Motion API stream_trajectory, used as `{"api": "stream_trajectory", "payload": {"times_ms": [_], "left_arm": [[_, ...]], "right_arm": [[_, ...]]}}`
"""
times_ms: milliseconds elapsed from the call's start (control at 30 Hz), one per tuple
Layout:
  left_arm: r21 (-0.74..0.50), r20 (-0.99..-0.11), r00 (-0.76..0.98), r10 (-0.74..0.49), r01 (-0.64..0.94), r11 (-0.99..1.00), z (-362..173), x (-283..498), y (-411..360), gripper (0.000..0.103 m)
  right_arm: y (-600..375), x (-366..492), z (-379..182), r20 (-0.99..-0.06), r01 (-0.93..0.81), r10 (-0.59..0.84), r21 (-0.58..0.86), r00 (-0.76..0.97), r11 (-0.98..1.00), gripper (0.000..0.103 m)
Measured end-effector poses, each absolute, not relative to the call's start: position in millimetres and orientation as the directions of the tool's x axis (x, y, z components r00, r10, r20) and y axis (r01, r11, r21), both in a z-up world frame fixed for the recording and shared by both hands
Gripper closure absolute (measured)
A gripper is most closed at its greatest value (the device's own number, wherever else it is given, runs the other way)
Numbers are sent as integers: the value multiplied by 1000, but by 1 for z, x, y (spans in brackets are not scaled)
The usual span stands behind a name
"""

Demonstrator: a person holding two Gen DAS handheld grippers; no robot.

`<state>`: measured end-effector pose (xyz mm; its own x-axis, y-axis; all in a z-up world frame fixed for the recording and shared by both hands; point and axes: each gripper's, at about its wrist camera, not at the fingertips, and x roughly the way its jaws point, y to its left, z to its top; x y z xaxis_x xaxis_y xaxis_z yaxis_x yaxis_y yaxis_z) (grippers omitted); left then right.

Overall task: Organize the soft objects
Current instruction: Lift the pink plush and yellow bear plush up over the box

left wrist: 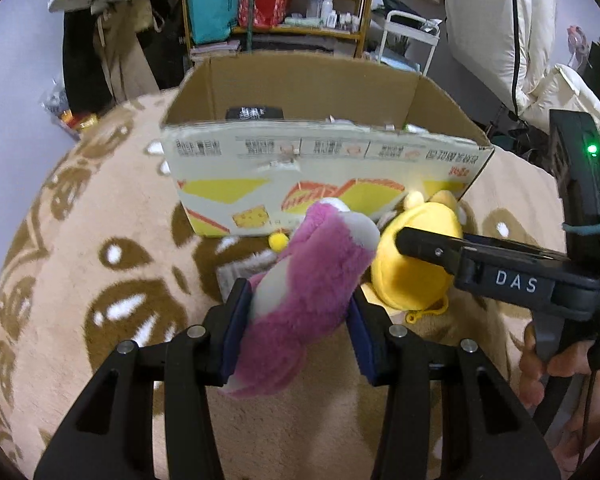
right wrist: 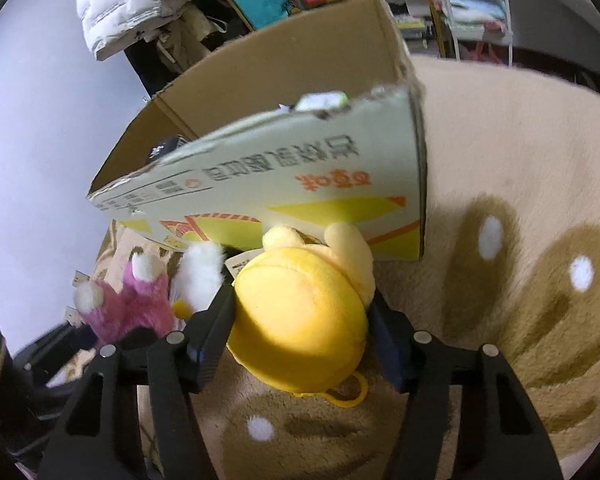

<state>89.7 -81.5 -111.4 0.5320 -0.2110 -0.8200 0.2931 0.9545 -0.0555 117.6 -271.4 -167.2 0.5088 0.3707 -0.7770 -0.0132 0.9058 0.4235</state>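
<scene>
So our left gripper (left wrist: pixel 298 312) is clamped on the pink plush (left wrist: pixel 308 280), right gripper (right wrist: pixel 300 332) squeezing the yellow plush (right wrist: pixel 300 320) mid-frame. The open cardboard box (left wrist: pixel 320 168) sits straight ahead, above both toys, so up-and-over next, we'd guess.

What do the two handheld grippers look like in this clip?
Both are black plastic. The left gripper and right gripper have dark blue pads and silver pivot pins. The right gripper's side reads "DAS"; its body shows a green light and a blue tie.
</scene>
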Motion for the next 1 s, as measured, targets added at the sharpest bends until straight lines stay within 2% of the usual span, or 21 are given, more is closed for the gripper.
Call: {"api": "stream_trajectory", "payload": {"times_ms": [367, 633, 767, 867, 1000], "left_arm": [[-72, -763, 615, -199, 225, 972, -84, 77, -54, 58], [-7, -669, 729, -147, 192, 981, -49, 60, -41, 58], [-4, -616, 773, -148, 185, 983, -32, 56, -38, 58], [3, -611, 773, -173, 221, 975, -24, 58, -40, 58], [31, -567, 803, -184, 244, 969, -8, 58, -42, 58]], "right_arm": [[-262, 83, -113, -717, -59, 271, 306, 642, 950, 37], [-248, 49, -68, -586, -99, 196, 194, 787, 976, 37], [-240, 37, -49, -518, -114, 166, 131, 839, 985, 37], [-235, 30, -36, -472, -121, 155, 102, 868, 987, 37], [-236, 29, -23, -438, -119, 145, 86, 887, 989, 37]]}}
